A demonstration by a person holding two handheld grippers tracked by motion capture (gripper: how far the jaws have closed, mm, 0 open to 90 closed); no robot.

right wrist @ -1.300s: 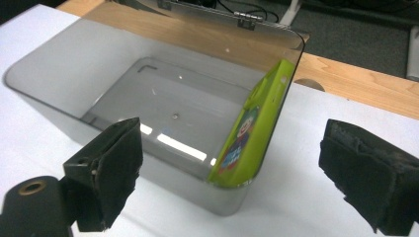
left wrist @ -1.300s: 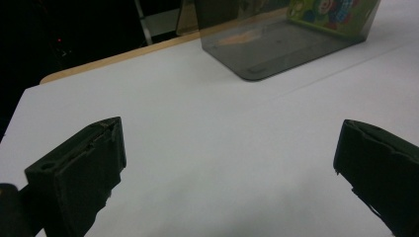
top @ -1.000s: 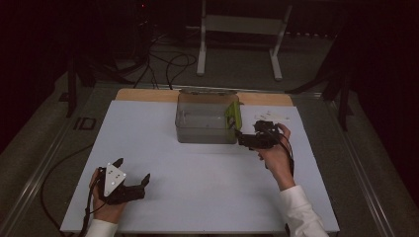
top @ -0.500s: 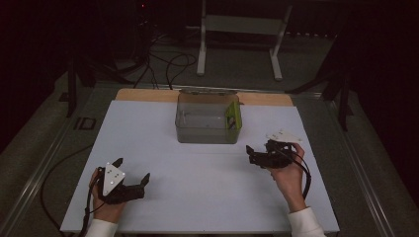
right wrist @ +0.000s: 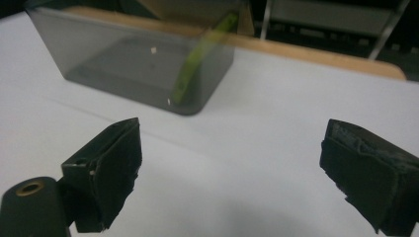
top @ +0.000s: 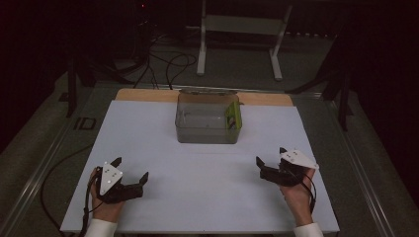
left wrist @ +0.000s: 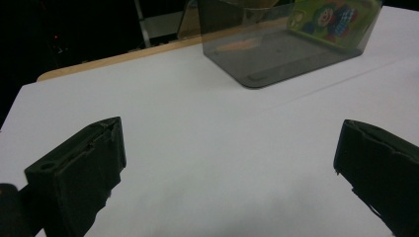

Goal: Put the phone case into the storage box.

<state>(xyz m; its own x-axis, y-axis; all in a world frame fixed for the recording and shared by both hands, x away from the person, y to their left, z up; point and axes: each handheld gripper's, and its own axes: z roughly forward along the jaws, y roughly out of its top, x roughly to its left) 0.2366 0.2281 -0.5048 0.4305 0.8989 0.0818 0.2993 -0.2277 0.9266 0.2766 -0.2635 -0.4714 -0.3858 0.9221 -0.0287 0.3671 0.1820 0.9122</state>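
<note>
A clear smoky plastic box (top: pixel 207 119) stands at the far middle of the white table (top: pixel 207 197). A flat green printed card (top: pixel 232 116) leans upright against its right inner wall; the left gripper view shows the box (left wrist: pixel 286 44) and the card's cartoon print (left wrist: pixel 326 19), and the card (right wrist: pixel 195 64) appears edge-on in the right gripper view. My left gripper (top: pixel 130 169) rests open at the near left, held by a hand. My right gripper (top: pixel 270 156) rests open at the near right. Nothing lies between either pair of jaws.
A wooden strip (top: pixel 148 95) runs along the table's far edge. Behind it stand a white metal frame (top: pixel 242 29) and loose cables (top: pixel 163 64) on the dark floor. Metal rails (top: pixel 39 173) flank the table.
My right gripper has drawn back from beside the box's right end to the near right of the table, empty. The left gripper has stayed still.
</note>
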